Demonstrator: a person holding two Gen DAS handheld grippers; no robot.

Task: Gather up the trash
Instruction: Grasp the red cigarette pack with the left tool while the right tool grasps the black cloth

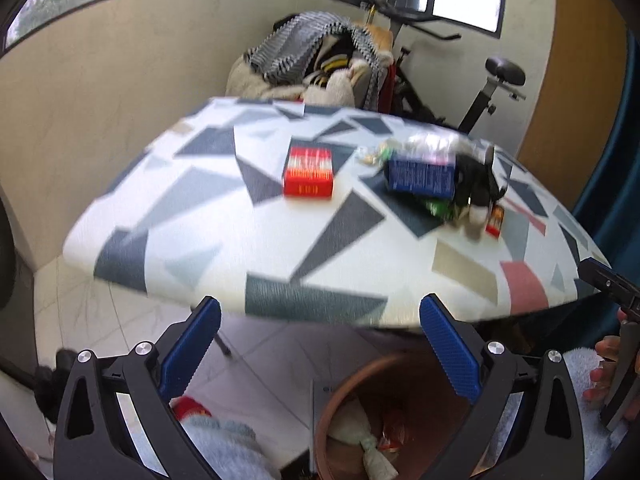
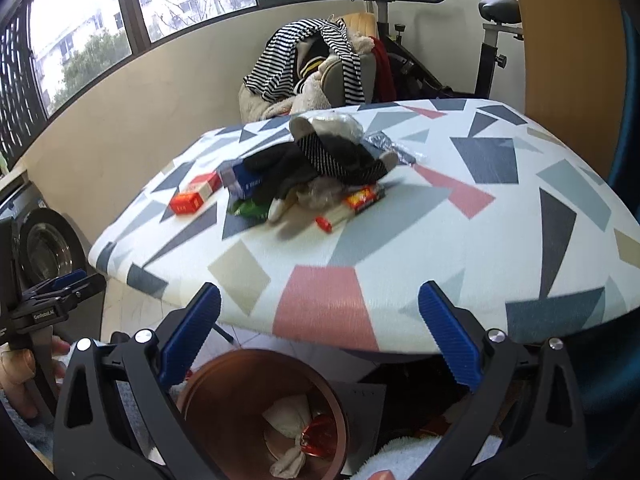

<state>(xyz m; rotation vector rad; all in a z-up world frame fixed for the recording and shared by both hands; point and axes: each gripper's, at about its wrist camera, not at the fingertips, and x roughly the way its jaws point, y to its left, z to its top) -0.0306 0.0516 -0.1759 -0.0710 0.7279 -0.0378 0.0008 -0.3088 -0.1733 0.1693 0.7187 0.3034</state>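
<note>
Both claws hang wide and empty over the round copper-brown waste bin on the floor at the near edge of the table: the left gripper has its blue ribbed pads spread with nothing between them, and the right gripper stands just as wide, also bare. Down in the bin there is already a haul: a knotted off-white wad and a shiny red wrapper lie on the bottom, so part of the job looks done. But there is plenty left up top! On the white tablecloth with grey, blue and pink triangles sits a red cardboard box on its own, well clear of the rest, and beside it a jumbled heap: a dark blue box, a green packet, crumpled clear plastic, a black striped cloth and a small red-and-yellow box. By my reckoning the clearing is perhaps a third through, with the lone red box the easiest next pick.
</note>
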